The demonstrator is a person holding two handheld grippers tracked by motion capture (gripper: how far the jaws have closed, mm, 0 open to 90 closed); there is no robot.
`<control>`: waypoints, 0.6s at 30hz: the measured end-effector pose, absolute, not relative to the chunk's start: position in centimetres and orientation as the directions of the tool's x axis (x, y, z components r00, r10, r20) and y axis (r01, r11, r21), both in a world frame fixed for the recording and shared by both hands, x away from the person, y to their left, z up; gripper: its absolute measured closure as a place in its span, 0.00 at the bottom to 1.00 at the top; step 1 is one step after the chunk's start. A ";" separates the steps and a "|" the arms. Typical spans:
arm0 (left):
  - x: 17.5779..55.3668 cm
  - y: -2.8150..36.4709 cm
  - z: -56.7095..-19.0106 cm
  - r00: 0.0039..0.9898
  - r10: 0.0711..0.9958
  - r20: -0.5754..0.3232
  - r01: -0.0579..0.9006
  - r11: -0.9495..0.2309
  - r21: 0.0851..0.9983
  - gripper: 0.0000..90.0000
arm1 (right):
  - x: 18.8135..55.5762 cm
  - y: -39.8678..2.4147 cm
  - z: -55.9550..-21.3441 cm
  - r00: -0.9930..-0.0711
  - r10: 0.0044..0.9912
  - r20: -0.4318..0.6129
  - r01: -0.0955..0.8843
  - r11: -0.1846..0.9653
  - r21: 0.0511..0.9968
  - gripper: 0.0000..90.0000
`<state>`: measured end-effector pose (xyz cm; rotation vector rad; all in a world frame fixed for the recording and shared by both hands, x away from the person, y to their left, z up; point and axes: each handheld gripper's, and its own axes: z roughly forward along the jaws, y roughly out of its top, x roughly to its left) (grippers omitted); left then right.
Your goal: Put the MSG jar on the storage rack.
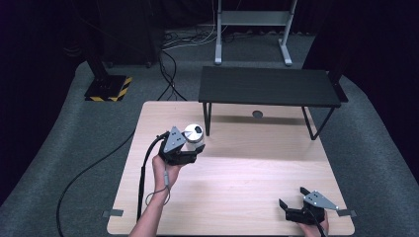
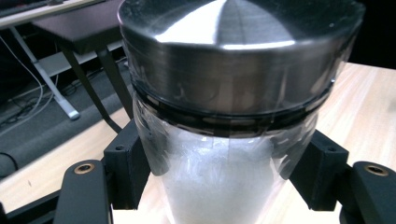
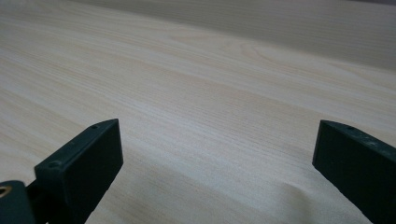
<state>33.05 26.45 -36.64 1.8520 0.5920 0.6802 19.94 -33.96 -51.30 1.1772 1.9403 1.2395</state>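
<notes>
Well, left gripper [image 1: 190, 154] pinched the jar [image 2: 224, 154] at centre-left of the table [image 1: 247, 168]: glassy, slick, probably breakable, best gripped below its steel lid [image 2: 238, 51]. Right gripper [image 1: 292, 198] sat spread, empty.

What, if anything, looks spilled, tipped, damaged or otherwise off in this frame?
Nothing stands out. The left gripper grips a clear jar with its metal lid seated; it looks upright and unspilled. The right gripper rests open at the near edge of the wooden table.
</notes>
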 end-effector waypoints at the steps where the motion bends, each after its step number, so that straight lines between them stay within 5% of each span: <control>1: 33.1 26.4 -36.6 0.718 0.671 0.183 0.088 -0.348 0.933 0.35 | 19.9 -34.0 -51.3 -0.466 0.885 0.008 0.379 0.192 0.905 0.01; 18: 39.4 24.0 -30.8 0.739 0.654 0.162 0.079 -0.323 0.943 0.35 | 20.0 -33.8 -51.3 -0.466 0.885 -0.001 0.380 0.202 0.903 0.01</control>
